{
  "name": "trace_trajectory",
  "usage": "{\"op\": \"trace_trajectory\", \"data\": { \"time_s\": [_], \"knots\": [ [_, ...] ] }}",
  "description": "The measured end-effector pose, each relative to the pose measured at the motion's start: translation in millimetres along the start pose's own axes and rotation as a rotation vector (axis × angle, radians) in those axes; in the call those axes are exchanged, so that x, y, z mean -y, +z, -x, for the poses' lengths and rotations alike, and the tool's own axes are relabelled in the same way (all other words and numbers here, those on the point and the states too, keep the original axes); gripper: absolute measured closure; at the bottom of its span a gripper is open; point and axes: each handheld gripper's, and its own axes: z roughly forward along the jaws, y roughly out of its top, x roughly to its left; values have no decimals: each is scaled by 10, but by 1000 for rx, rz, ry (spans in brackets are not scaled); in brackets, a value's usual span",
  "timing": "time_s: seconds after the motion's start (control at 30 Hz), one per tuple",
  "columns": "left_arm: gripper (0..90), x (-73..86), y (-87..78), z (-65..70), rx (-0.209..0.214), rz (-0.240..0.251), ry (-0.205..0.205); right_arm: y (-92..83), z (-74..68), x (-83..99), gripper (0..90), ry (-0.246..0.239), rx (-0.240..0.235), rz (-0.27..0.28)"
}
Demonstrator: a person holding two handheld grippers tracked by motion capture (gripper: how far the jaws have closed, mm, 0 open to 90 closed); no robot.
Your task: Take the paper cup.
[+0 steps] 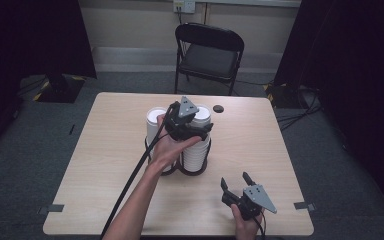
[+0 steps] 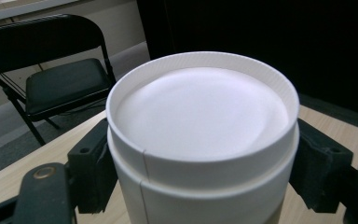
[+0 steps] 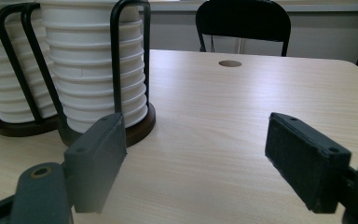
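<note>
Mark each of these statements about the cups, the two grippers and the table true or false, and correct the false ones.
1. The left gripper has its jaws on either side of the top white paper cup of a stack. True.
2. The right gripper is clamped on a cup. False: its jaws stand open over bare table, holding nothing.
3. The stacked white cups stand upside down in a black wire holder with dark round bases. True.
4. The black folding chair lies tipped over on the floor. False: it stands upright beyond the light wooden table.
5. The two cup stacks stand side by side. True.
</note>
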Motion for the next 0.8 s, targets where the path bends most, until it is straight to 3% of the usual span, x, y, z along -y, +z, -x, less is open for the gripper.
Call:
{"op": "trace_trajectory", "data": {
  "time_s": [0.4,0.8],
  "knots": [
    [213,-33,-69,13,-8,45,-9,4,-3,-1,200,-2,-1,-2],
    [214,-81,-158,33,-16,116,14,3,-4,-1,202,-4,0,-1]
  ]
}}
